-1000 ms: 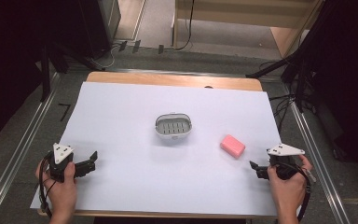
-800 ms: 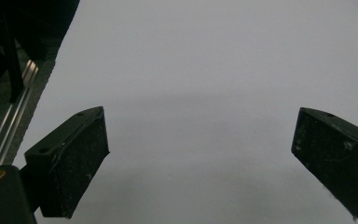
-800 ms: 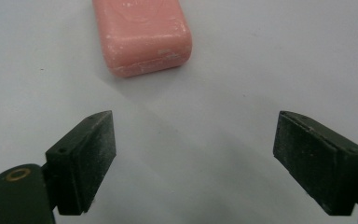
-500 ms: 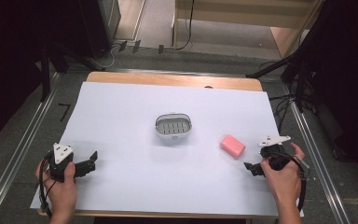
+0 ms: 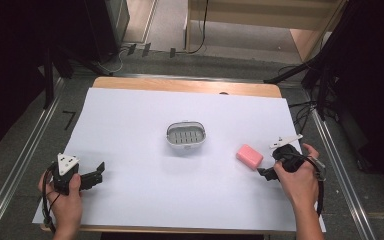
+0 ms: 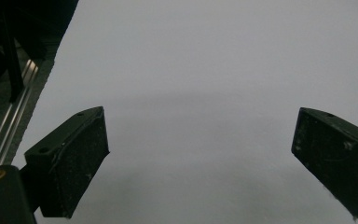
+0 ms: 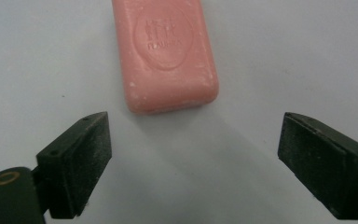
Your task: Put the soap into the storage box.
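The right gripper (image 5: 266, 172) is held low over the white sheet (image 5: 140, 200) on the table (image 5: 180, 85), its fingers (image 7: 77, 163) spread wide with nothing between them; they have just been closing a little from their widest. The pink soap (image 7: 165, 51) lies flat on the sheet just ahead of the fingertips, a little toward the left finger, apart from both and untouched. Its stamped face is up and its near end faces the gap.

Beyond the soap, further from the right fingers, the white soap dish (image 5: 186, 136) stands alone on the sheet.

The left gripper (image 5: 94, 175) rests at the far side of the sheet, well apart from soap and dish. Its fingers (image 6: 70, 163) are wide open over bare sheet, holding nothing.
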`<state>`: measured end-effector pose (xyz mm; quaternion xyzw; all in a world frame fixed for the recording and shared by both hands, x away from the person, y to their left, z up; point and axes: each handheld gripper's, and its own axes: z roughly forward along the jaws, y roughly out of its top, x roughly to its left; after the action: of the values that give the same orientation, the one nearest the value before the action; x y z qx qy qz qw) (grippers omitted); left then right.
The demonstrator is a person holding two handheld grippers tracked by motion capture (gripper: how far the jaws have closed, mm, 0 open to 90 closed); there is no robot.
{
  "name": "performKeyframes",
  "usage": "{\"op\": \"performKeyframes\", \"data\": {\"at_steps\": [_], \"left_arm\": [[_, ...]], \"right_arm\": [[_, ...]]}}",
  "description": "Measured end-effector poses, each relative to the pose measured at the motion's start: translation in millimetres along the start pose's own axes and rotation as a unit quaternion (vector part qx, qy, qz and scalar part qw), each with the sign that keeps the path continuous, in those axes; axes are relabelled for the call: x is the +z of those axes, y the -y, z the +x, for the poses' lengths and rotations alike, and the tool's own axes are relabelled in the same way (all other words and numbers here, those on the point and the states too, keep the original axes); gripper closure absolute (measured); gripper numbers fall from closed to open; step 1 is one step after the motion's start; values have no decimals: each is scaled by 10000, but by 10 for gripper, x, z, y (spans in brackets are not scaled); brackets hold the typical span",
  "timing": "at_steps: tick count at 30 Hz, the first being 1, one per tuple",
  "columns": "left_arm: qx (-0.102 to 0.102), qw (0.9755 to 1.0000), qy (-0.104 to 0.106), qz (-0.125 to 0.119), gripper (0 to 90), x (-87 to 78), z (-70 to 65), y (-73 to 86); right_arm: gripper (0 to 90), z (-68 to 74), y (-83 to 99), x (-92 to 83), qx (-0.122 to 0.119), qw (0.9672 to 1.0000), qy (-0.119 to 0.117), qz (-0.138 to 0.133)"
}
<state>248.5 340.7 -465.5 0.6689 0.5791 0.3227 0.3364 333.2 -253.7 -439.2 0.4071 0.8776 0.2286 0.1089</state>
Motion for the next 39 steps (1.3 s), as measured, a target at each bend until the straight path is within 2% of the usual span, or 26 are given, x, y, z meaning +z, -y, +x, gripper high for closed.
{"op": "performKeyframes", "data": {"at_steps": [2, 11, 22, 30, 34, 35, 39], "left_arm": [[4, 10000, -3, 16, 42, 1, 1, -1], [7, 10000, 1, 24, 42, 4, 2, -2], [-7, 10000, 8, 33, 43, 8, 2, -4], [-18, 10000, 1, 30, 43, 10, 1, -4], [-19, 10000, 0, 37, 42, 10, 1, -5], [-19, 10000, -3, 36, 43, 11, 1, -5], [-24, 10000, -1, 37, 43, 12, 2, -5]], "right_arm": [[128, 14, -60, 20, -93, 9999, -23, 43], [148, 17, -198, 103, -119, 9995, -181, 248], [163, 37, -388, 316, -228, 9975, -329, 591], [273, 25, -466, 408, -251, 9965, -341, 725], [332, 16, -504, 455, -224, 9954, -442, 816], [383, 21, -526, 454, -224, 9953, -456, 822], [387, 24, -540, 459, -298, 9950, -430, 854]]}}
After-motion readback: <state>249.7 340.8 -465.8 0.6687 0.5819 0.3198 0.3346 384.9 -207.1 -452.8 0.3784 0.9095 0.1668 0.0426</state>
